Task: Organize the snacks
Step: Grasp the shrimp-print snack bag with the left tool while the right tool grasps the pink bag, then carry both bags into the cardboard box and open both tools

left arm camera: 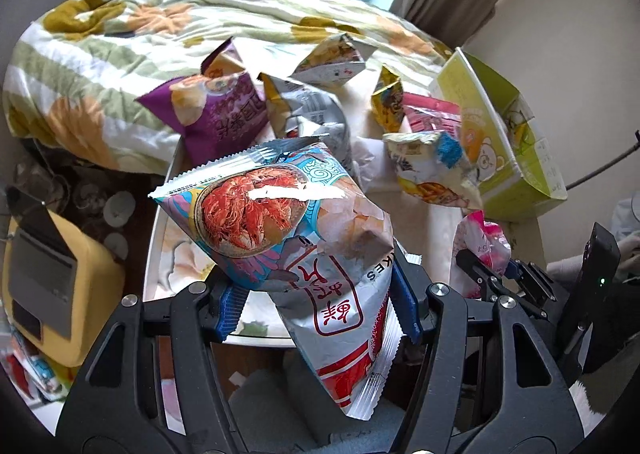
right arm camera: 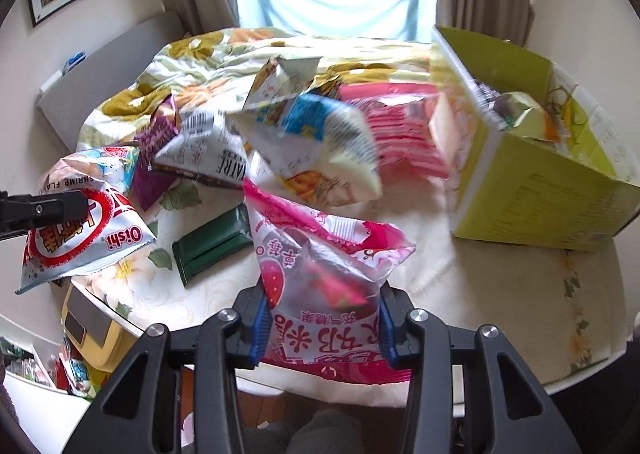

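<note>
My left gripper (left arm camera: pixel 318 308) is shut on a silver and red shrimp snack bag (left arm camera: pixel 292 222), held above the near left of the table; the bag also shows in the right wrist view (right arm camera: pixel 84 214). My right gripper (right arm camera: pixel 322 328) is shut on a pink and clear candy bag (right arm camera: pixel 320 270), seen at the right in the left wrist view (left arm camera: pixel 482 250). A yellow-green cardboard box (right arm camera: pixel 540 190) stands open at the table's right with packets inside. Several snack bags lie in the middle: purple (left arm camera: pixel 216 114), silver (left arm camera: pixel 308 114), white and blue (right arm camera: pixel 320 146), pink (right arm camera: pixel 396 130).
A dark green flat packet (right arm camera: pixel 212 246) lies on the white floral table (right arm camera: pixel 500 294). A floral quilt (left arm camera: pixel 132 26) covers the bed behind. A yellow container (left arm camera: pixel 52 286) sits low at the left with more packets below it. A window with curtains is at the back.
</note>
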Motion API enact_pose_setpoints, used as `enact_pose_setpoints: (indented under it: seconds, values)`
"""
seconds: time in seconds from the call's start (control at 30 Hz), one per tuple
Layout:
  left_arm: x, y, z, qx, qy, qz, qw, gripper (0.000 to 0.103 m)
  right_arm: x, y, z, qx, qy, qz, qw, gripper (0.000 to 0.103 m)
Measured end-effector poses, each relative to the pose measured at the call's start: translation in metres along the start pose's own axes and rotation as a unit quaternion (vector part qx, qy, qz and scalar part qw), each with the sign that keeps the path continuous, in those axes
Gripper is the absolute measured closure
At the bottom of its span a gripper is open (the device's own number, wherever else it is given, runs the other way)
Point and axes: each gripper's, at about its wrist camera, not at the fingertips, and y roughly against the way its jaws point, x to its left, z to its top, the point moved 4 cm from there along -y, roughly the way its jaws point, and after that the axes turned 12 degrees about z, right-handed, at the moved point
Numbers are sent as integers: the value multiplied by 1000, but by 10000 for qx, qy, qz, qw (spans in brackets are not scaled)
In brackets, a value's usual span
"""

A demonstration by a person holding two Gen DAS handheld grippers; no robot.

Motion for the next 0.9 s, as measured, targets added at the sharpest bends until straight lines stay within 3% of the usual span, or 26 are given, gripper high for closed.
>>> enact_pose_setpoints:
  seconds: [0.27,0.53,0.9]
  values:
    - [-52,40,41,-486,-564,-321,9967,45,-22,73,33,-540,-417,-288,9973,64]
    - [-133,54,88,-781,-1005,-696,9894,45,-72,129,86,-979,-596,-387,9926,64]
    - [-294,9,132,-595,-1469,-984,9824,45,-182,154,143,-1007,-585,-468,9921,64]
